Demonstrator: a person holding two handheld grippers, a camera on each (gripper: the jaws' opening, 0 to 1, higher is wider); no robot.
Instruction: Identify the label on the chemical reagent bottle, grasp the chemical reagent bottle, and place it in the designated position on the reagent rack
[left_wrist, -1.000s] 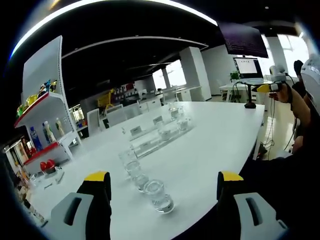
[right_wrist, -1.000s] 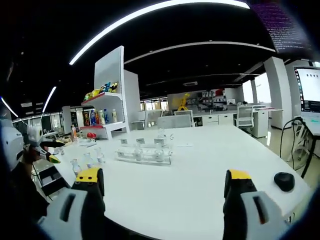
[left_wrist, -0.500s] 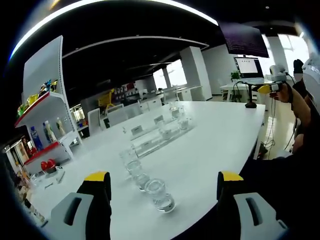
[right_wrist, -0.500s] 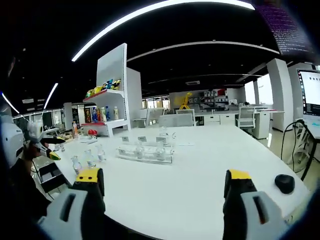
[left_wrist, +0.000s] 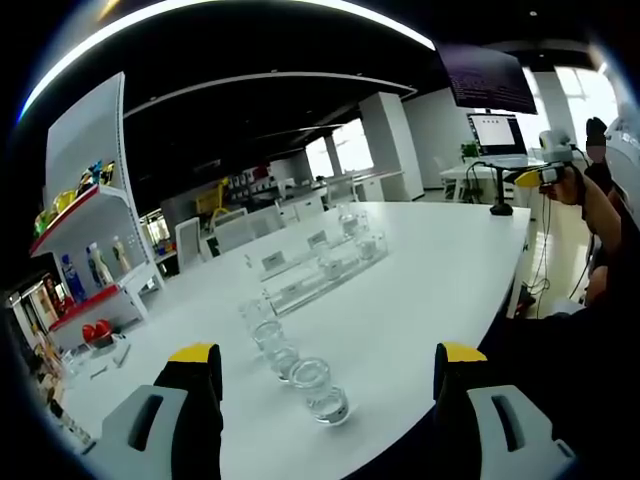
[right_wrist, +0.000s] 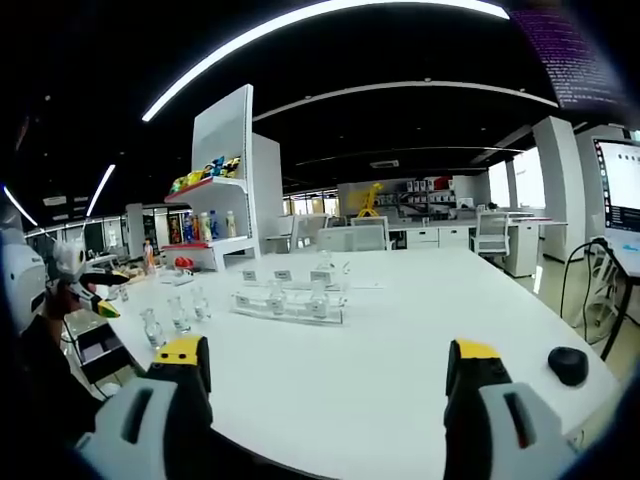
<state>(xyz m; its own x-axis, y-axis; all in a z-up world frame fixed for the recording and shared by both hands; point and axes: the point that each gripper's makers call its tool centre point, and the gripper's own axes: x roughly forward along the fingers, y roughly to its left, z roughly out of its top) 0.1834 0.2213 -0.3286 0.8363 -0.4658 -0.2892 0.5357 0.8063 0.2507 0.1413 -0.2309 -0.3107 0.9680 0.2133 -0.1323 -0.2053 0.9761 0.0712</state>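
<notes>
On the white table (left_wrist: 430, 270), unreadably labelled bottles (left_wrist: 318, 388); both tools gape empty.

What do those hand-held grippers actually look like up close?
Each has two chunky jaws: black, with bright yellow caps at the tips and pale grey slotted housings lower down. That goes for the left gripper and the right gripper. Seen from afar, the left gripper has a white body with yellow-and-black tips. The person's sleeve looks dark.

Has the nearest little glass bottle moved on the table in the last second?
No. In the left gripper view the nearest bottle sits at the same spot in its row, equally far from the clear rack.
</notes>
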